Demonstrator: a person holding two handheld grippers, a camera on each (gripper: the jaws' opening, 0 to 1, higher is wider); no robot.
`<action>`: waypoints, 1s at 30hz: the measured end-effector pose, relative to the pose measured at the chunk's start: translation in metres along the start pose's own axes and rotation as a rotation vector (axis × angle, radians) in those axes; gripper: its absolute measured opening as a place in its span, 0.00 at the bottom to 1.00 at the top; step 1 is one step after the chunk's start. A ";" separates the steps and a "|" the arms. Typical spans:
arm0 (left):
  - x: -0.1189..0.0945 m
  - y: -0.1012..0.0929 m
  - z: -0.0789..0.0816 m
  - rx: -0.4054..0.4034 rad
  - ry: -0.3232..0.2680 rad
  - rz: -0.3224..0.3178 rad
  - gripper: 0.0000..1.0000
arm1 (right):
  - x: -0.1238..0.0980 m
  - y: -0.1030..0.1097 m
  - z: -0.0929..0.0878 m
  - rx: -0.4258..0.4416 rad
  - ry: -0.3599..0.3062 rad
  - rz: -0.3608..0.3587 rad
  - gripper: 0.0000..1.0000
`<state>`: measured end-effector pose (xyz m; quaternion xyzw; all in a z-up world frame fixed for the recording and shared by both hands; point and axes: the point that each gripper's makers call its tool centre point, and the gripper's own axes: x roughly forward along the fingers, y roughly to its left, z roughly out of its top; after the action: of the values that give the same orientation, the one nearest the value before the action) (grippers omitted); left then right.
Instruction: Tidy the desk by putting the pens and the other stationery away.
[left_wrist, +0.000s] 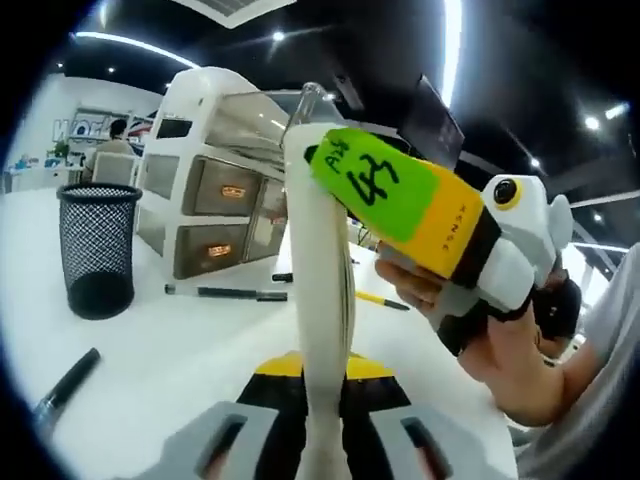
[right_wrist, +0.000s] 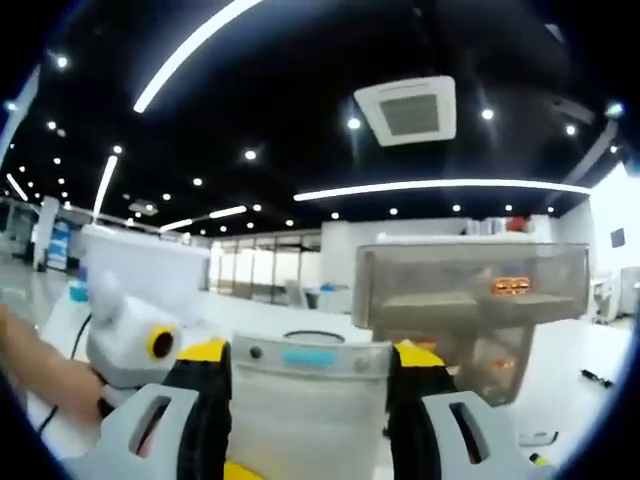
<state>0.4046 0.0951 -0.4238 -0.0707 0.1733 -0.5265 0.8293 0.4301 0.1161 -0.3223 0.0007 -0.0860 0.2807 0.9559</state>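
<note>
A pale, flat, translucent case (left_wrist: 322, 300) stands upright, seen edge-on between the jaws of my left gripper (left_wrist: 325, 440), which is shut on its lower end. My right gripper (left_wrist: 345, 170), green and yellow and held by a hand (left_wrist: 480, 345), meets the case near its top. In the right gripper view the case (right_wrist: 310, 400) shows its broad face and sits between the jaws of my right gripper (right_wrist: 310, 425), which press on its two sides. A black pen (left_wrist: 230, 293), a black marker (left_wrist: 65, 390) and a yellow pen (left_wrist: 380, 298) lie on the white desk (left_wrist: 180, 350).
A black mesh pen cup (left_wrist: 98, 250) stands at the left of the desk. Behind the pens is a white organiser (left_wrist: 215, 190) with translucent drawers, also in the right gripper view (right_wrist: 470, 300). A person (left_wrist: 118, 135) sits far behind.
</note>
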 end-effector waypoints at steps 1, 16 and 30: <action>-0.001 0.001 0.001 0.010 -0.002 0.008 0.11 | 0.000 0.000 0.001 0.003 -0.006 0.005 0.59; -0.004 0.003 0.000 0.049 -0.015 0.027 0.11 | -0.001 -0.004 0.001 0.047 -0.052 0.040 0.62; -0.003 0.007 0.000 0.038 -0.011 0.029 0.11 | -0.031 -0.021 -0.002 0.078 -0.014 0.035 0.63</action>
<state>0.4090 0.1005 -0.4253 -0.0555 0.1598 -0.5170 0.8391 0.4164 0.0820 -0.3279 0.0384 -0.0816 0.3007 0.9494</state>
